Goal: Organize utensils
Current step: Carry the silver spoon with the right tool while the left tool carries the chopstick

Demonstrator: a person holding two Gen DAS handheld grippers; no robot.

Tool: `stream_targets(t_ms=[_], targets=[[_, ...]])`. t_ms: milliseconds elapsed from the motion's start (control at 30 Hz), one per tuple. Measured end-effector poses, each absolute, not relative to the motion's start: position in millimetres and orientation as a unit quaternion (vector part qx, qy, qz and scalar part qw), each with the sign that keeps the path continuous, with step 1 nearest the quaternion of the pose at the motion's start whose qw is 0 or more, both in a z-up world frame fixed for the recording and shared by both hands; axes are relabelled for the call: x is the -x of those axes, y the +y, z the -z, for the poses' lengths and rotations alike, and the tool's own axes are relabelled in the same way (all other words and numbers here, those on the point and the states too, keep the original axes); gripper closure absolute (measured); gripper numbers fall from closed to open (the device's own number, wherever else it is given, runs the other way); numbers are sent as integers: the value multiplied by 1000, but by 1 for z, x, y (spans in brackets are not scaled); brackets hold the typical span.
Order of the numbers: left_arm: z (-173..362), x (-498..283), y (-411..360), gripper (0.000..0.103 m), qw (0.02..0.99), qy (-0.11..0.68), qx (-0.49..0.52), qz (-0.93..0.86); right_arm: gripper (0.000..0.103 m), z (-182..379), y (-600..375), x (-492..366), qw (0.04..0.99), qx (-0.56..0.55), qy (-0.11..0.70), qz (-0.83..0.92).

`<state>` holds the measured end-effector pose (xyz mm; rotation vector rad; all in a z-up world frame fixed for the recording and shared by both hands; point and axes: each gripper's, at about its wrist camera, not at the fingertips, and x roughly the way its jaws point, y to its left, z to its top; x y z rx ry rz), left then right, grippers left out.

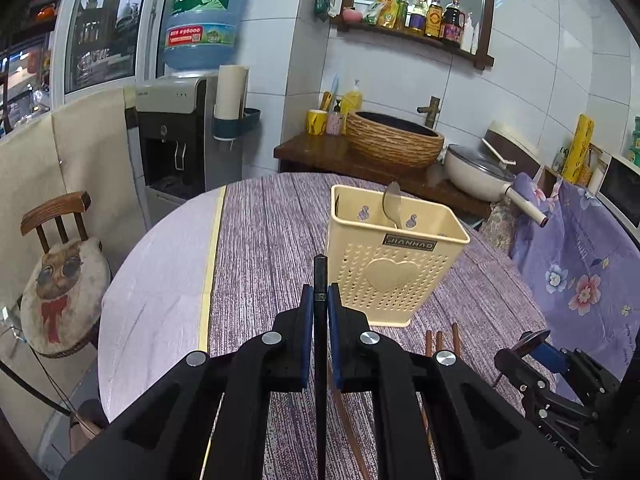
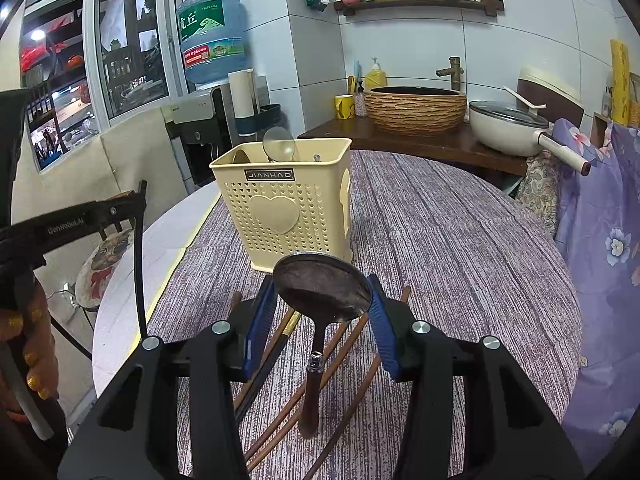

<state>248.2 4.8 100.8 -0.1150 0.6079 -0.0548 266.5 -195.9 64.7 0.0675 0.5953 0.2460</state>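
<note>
My left gripper (image 1: 319, 292) is shut on a black chopstick (image 1: 320, 272), whose tip sticks up past the blue pads. Just ahead and to the right stands the cream perforated utensil holder (image 1: 392, 264) with a metal spoon (image 1: 390, 200) inside it. In the right wrist view, my right gripper (image 2: 324, 304) is shut on the bowl of a second spoon (image 2: 324, 286), its brown handle hanging down. The holder (image 2: 288, 200) stands just beyond it. Several brown chopsticks (image 2: 344, 356) lie on the purple tablecloth (image 2: 460, 260) beneath. The left gripper (image 2: 136, 200) is at the left, its chopstick (image 2: 138, 264) hanging down.
A chair with a cat cushion (image 1: 64, 280) stands left of the round table, with a water dispenser (image 1: 176, 132) behind it. A woven basin (image 1: 394, 140) and a lidded pan (image 1: 480, 172) sit on the counter behind. Floral cloth (image 1: 580, 272) drapes at the right. A person's hand (image 2: 28, 340) holds the left gripper.
</note>
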Motion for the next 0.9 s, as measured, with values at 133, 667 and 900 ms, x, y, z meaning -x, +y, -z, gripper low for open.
stream_targets(t_ms=[133, 667, 900], targets=[[-108, -245, 5, 95, 956, 288, 53, 29, 57, -67, -195, -265, 949, -32, 290, -122], [-130, -237, 7, 95, 964, 259, 51, 32, 57, -75, -198, -266, 948, -38, 287, -130], [-136, -238, 6, 95, 966, 251, 47, 34, 57, -81, -198, -270, 947, -42, 287, -139]])
